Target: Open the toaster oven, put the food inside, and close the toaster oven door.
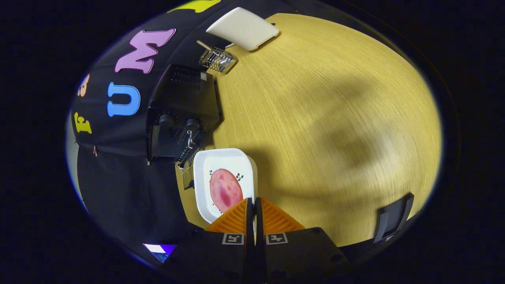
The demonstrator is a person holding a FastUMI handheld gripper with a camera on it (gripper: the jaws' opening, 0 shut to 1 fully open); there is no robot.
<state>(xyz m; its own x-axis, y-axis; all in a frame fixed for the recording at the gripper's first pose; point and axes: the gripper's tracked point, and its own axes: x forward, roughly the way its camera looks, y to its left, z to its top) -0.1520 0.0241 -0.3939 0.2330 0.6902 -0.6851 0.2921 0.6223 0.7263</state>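
White dish (221,165) with pink food (225,190): stiff, light, likely slippery; rim best hold. Hand-held gripper (254,205) pinches near rim, fingers closed. Oven (181,114) door open, just beyond.

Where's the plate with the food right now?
In the gripper view, the white plate carrying the pink food is pinched at its rim by the tongs, right beside the black toaster oven on the wooden table.

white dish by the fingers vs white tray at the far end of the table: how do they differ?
The white dish holds a pink slice; the white tray looks bare. The dish has its rim pinched in the shut gripper beside the toaster oven; the tray lies beyond it, untouched. Both are white with rounded corners.
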